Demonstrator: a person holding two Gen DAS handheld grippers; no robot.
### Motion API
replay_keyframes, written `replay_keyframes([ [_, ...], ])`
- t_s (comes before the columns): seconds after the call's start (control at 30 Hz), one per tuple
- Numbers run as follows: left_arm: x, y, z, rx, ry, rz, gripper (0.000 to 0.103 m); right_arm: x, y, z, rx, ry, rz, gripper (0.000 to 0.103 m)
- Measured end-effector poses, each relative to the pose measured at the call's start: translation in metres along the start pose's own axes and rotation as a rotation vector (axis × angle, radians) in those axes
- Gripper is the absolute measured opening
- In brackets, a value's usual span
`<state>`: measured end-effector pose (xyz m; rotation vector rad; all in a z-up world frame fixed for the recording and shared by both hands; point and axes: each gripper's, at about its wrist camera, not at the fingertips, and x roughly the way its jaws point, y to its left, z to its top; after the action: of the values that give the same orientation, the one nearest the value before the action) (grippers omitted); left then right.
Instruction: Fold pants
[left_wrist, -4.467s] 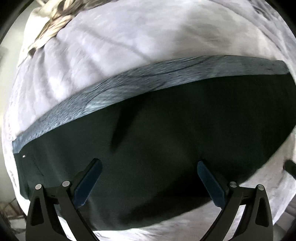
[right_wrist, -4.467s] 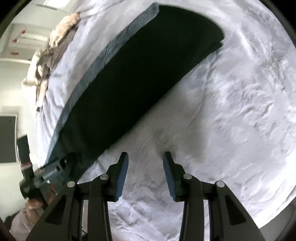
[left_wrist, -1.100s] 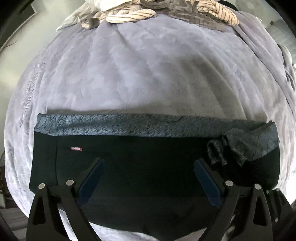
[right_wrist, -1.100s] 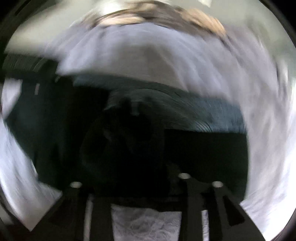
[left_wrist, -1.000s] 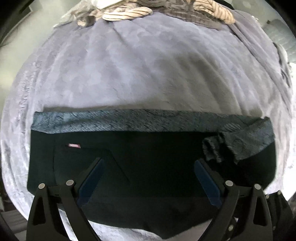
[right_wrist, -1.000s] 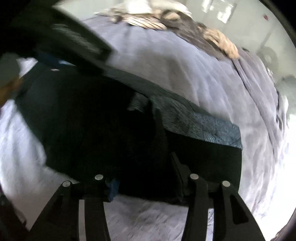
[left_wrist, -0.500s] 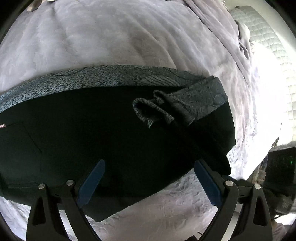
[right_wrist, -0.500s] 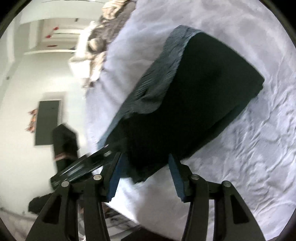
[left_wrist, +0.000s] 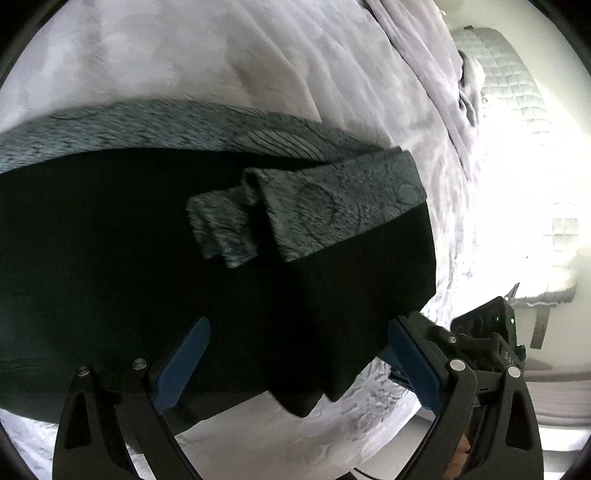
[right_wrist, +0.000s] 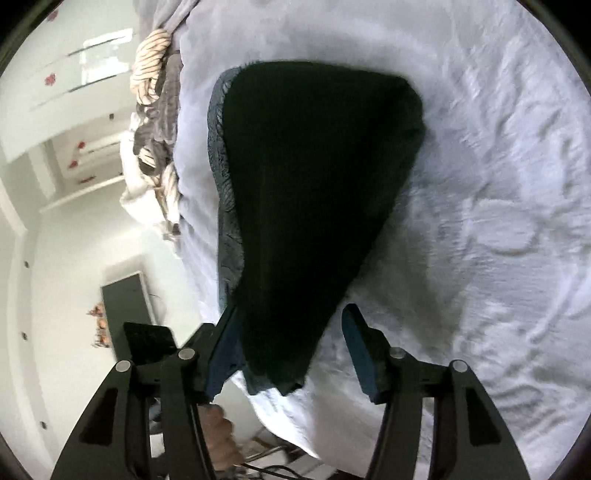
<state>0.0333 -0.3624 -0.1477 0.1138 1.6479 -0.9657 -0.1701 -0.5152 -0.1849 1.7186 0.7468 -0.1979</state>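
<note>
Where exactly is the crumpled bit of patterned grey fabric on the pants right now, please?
In the left wrist view, the crumpled grey fabric lies on top of the dark pants, just right of centre, below the grey waistband.

Bare bed (right_wrist: 480, 184) lies open right of the pants (right_wrist: 314, 184); heaped clothes (right_wrist: 155, 110) crowd the far edge.

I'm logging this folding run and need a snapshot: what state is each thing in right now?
Pants: lying folded on the bed, one corner between the right gripper's fingers.
Patterned trim: one end flipped over onto the dark fabric, bunched.
Left gripper: open wide above the pants, holding nothing.
Right gripper: jaws closing around the pants corner, far pad not yet on it.
Bed cover: spread out, wrinkled.
Striped bedding: heaped at the bed's far end.
</note>
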Motion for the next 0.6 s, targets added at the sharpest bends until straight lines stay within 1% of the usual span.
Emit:
replay_keyframes([
  [0.03,0.001,-0.003,0.0,0.005,0.003,-0.003,0.098,0.005,0.002,0.001,-0.001,0.007,-0.001,0.033],
  [0.07,0.001,-0.005,0.001,0.014,0.002,-0.01,0.098,0.013,0.008,0.002,-0.012,0.017,-0.021,0.026],
  [0.1,0.0,-0.008,0.001,0.021,0.0,-0.014,0.098,0.019,0.013,0.002,-0.029,0.024,-0.042,0.024],
  [0.13,-0.002,-0.012,0.001,0.036,-0.005,-0.022,0.096,0.021,0.016,0.001,-0.042,0.033,-0.055,0.024],
  [0.2,-0.003,-0.017,0.001,0.061,-0.01,-0.022,0.092,0.023,0.024,-0.003,-0.065,0.053,-0.042,0.024],
  [0.23,-0.002,-0.018,0.0,0.074,-0.004,-0.022,0.088,0.023,0.028,-0.006,-0.082,0.064,-0.035,0.027],
  [0.27,0.0,-0.019,0.0,0.077,0.003,-0.02,0.082,0.023,0.031,-0.008,-0.095,0.072,-0.034,0.027],
  [0.3,0.006,-0.019,0.001,0.078,0.022,-0.015,0.065,0.026,0.032,-0.008,-0.093,0.07,-0.055,0.027],
  [0.33,0.009,-0.018,0.002,0.074,0.038,-0.007,0.054,0.031,0.029,-0.005,-0.071,0.064,-0.081,0.027],
  [0.37,0.013,-0.017,0.003,0.064,0.048,0.023,0.051,0.036,0.027,0.0,-0.039,0.056,-0.081,0.027],
  [0.43,0.013,-0.015,0.006,0.052,0.044,0.044,0.041,0.043,0.02,0.007,0.025,0.016,-0.052,0.017],
  [0.47,0.01,-0.016,0.007,0.051,0.036,0.054,0.04,0.044,0.022,0.009,0.03,-0.002,-0.04,0.014],
  [0.5,0.006,-0.017,0.008,0.054,0.026,0.054,0.04,0.045,0.024,0.009,0.025,-0.007,-0.034,0.013],
  [0.6,-0.016,-0.025,0.011,0.09,-0.022,0.046,0.04,0.039,0.043,0.002,-0.029,-0.017,0.026,0.013],
])
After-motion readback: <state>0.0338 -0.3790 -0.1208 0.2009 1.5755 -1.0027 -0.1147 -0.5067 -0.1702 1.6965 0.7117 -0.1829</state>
